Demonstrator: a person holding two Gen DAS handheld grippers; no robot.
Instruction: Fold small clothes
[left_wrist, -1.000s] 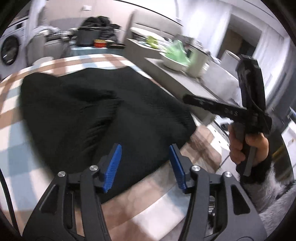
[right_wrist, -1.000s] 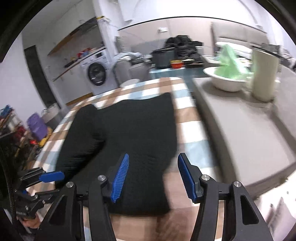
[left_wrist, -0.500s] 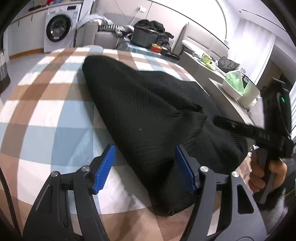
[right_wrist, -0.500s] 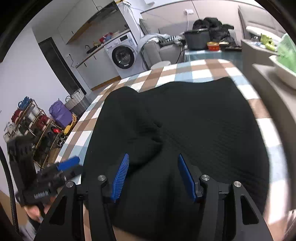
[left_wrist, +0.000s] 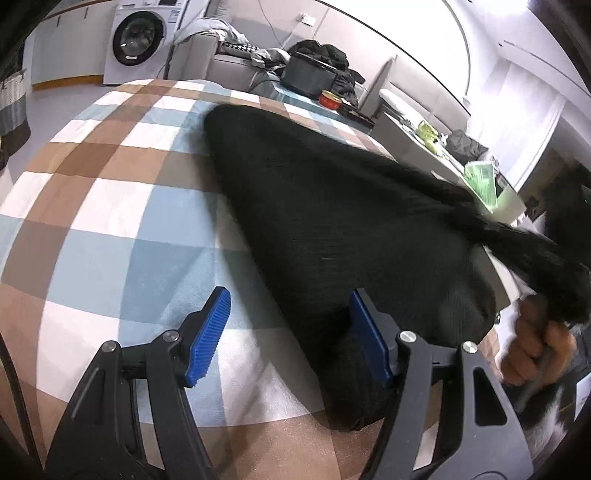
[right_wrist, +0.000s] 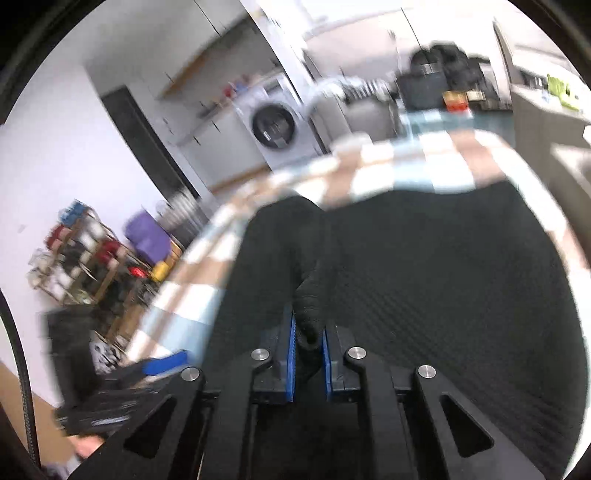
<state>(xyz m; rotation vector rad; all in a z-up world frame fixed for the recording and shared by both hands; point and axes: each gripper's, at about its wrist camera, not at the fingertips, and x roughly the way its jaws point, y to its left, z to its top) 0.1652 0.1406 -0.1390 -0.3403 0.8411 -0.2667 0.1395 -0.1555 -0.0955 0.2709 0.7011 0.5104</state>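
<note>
- Left wrist view: my left gripper (left_wrist: 290, 334) hangs low over the checked cloth (left_wrist: 110, 206) with its blue pads (left_wrist: 210, 334) wide apart and nothing between them.
- The black knit garment (left_wrist: 332, 229) lies spread across that cloth, running from the far middle down to the near right, where its edge reaches my right-hand pad and passes behind it. I cannot tell whether the pad touches the fabric.
- At the right edge of this view a strip of the garment is lifted off the surface and stretches toward my right hand (left_wrist: 535, 350), which grips the handle of the other tool. That part is blurred.
- Far behind stand a washing machine (left_wrist: 138, 37), a dark pot (left_wrist: 310, 75) and a small red bowl (left_wrist: 330, 99), all well apart from the garment.
- Right wrist view: my right gripper (right_wrist: 309, 350) is clamped on a bunched fold of the black knit garment (right_wrist: 443, 277); the fabric is pinched between the two blue pads (right_wrist: 290, 354) and rises from them as a narrow ridge.
- The rest of the garment spreads flat to the right of that ridge on the checked cloth (right_wrist: 406, 166).
- At lower left my left gripper (right_wrist: 162, 365) appears blurred, beside the cloth's edge; its spread cannot be judged from here.
- The washing machine (right_wrist: 275, 129) and a cluttered shelf rack (right_wrist: 81, 258) stand in the background, smeared by blur.
</note>
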